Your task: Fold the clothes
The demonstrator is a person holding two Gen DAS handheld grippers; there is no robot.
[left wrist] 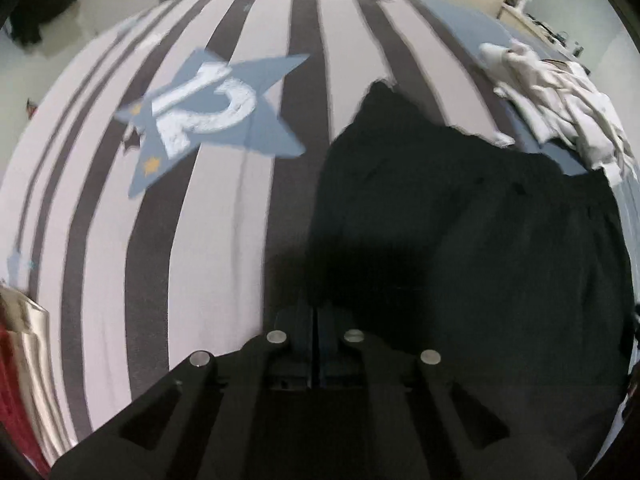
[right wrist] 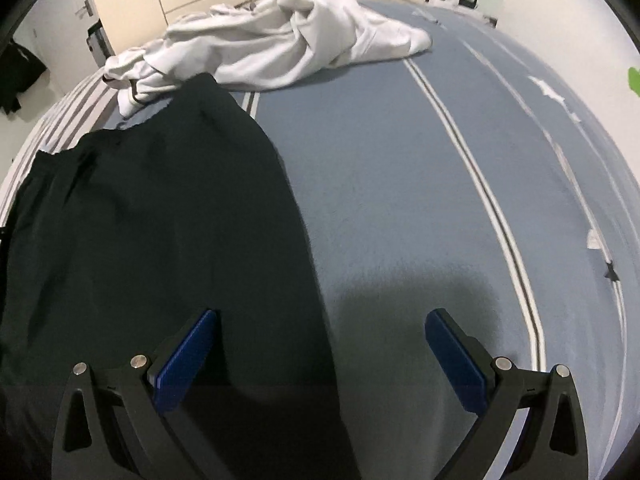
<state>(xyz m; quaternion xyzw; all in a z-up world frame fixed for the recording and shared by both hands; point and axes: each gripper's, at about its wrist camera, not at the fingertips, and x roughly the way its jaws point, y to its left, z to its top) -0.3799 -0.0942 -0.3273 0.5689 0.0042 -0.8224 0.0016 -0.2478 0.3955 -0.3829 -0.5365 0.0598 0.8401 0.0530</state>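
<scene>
Left tongs (left wrist: 316, 320) clenched right at the black garment's (left wrist: 460, 220) near corner, whether cloth's pinched I can't tell, garment spread flat on the striped bed (left wrist: 224, 208), right tongs (right wrist: 320, 320) released over its right edge, white clothes (right wrist: 280, 44) crumpled beyond

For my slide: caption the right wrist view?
Open right gripper hovers over the black garment's edge; white garment crumpled beyond.
</scene>
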